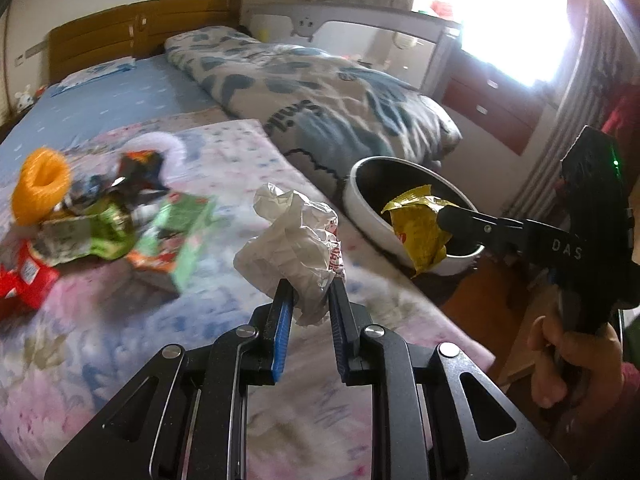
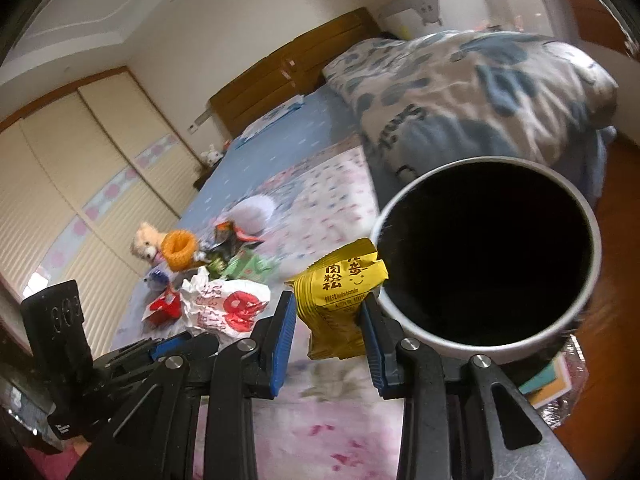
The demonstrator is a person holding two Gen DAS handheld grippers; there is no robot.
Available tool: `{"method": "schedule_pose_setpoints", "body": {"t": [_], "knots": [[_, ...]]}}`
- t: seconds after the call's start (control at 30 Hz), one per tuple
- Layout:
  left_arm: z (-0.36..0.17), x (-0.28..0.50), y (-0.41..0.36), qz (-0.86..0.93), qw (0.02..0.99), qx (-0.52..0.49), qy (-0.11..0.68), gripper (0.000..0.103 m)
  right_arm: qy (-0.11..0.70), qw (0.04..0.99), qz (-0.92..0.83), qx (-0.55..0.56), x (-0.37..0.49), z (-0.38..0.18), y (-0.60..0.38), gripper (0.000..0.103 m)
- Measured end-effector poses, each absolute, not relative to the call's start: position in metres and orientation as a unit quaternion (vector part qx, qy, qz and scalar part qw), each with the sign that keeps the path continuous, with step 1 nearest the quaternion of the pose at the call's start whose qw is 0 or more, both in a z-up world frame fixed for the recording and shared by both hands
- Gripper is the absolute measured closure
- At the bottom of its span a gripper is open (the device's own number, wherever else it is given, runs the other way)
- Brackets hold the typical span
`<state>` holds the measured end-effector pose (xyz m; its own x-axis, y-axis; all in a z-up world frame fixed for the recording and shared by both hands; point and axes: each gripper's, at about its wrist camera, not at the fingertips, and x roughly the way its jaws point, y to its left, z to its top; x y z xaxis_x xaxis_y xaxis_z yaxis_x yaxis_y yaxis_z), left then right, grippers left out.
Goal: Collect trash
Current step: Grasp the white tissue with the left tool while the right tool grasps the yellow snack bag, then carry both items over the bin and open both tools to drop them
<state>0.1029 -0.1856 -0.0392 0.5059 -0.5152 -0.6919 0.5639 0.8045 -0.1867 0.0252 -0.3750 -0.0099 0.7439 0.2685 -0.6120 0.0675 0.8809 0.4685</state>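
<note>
A: Left gripper (image 1: 312,296) first. State?

B: Clenched on a crumpled white paper wrapper (image 1: 294,240) with red print. The blue pads pinch its lower end and the rest bulges above the fingertips. It is held in the air above the pink flowered blanket (image 1: 224,292), clear of the fabric.

A: Right gripper (image 2: 330,312)?

B: Grasping a yellow snack packet (image 2: 340,292) with red characters and a small smiley. The two blue pads press on its left and right edges. In the left wrist view the same packet hangs at the rim of the white bin (image 1: 368,220), partly in front of its dark opening.

A: Where does the bin stand?

B: On the floor, just beside the edge of the bed. From the right wrist camera its round mouth lies just right of the packet; the inside is too dark to tell what it holds.

A: Remaining trash on the bed?

B: A loose pile on the blanket, well apart from the bin: a green carton (image 1: 176,236), a red wrapper (image 1: 28,284), dark foil wrappers (image 1: 140,172), blurred. An orange spool of twine (image 1: 38,184) sits touching the pile.

A: Other items?

B: A folded quilt with a blue pattern (image 1: 320,92) lies along the bed near the bin. A small plush bear (image 2: 146,242) sits just beside the spool. A person's hand (image 1: 576,364) grips the right tool's handle.
</note>
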Motion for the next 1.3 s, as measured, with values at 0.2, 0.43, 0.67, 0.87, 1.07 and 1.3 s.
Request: {"method": "schedule_pose_setpoints", "body": {"t": [0.2,0.43,0.67,0.87,1.07,1.3], "knots": [[-0.034,0.104,-0.217,-0.337,0.859,0.042,0.384,0.086,0.345,0.905,0.027,0.247,0.016,-0.008,-0.407,0.07],[-0.031,0.109,-0.248,-0.36,0.847,0.047,0.39,0.086,0.339,0.906,-0.002,0.252,0.011,-0.006,-0.434,0.07],[-0.027,0.114,-0.276,-0.379,0.836,0.05,0.394,0.086,0.339,0.903,-0.023,0.262,0.01,-0.009,-0.455,0.07],[-0.029,0.123,-0.303,-0.391,0.825,0.054,0.404,0.086,0.342,0.901,-0.031,0.266,0.016,-0.013,-0.469,0.07],[-0.034,0.133,-0.319,-0.395,0.817,0.054,0.417,0.086,0.352,0.897,-0.034,0.264,0.024,-0.018,-0.481,0.069],[-0.04,0.142,-0.335,-0.397,0.81,0.062,0.428,0.085,0.359,0.895,-0.037,0.264,0.032,-0.022,-0.489,0.067]]}}
